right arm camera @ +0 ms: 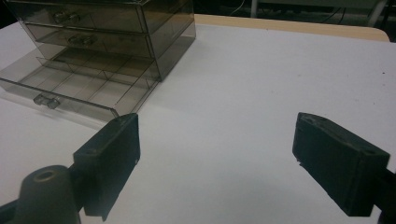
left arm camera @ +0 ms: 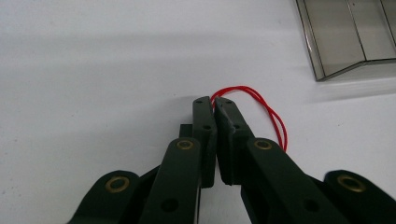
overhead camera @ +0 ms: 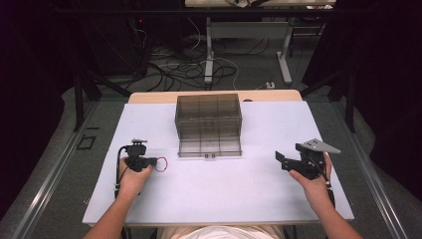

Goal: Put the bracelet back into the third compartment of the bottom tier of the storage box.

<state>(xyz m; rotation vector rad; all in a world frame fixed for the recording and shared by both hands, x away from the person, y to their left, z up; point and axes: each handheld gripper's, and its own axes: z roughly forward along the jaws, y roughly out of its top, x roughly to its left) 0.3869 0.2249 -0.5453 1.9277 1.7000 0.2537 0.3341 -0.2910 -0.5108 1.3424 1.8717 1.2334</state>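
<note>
Left tongs pinching thin red wire loop, right tongs agape, smoky plastic drawers.

left gripper jaws pinched on red loop, seemingly thin cord | white table | smoky clear box upper right

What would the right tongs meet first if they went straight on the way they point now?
Probably nothing soon: the open right tongs face bare white table. The smoky drawer box, its bottom drawer pulled out, lies left of that line, though depth is unclear.
</note>
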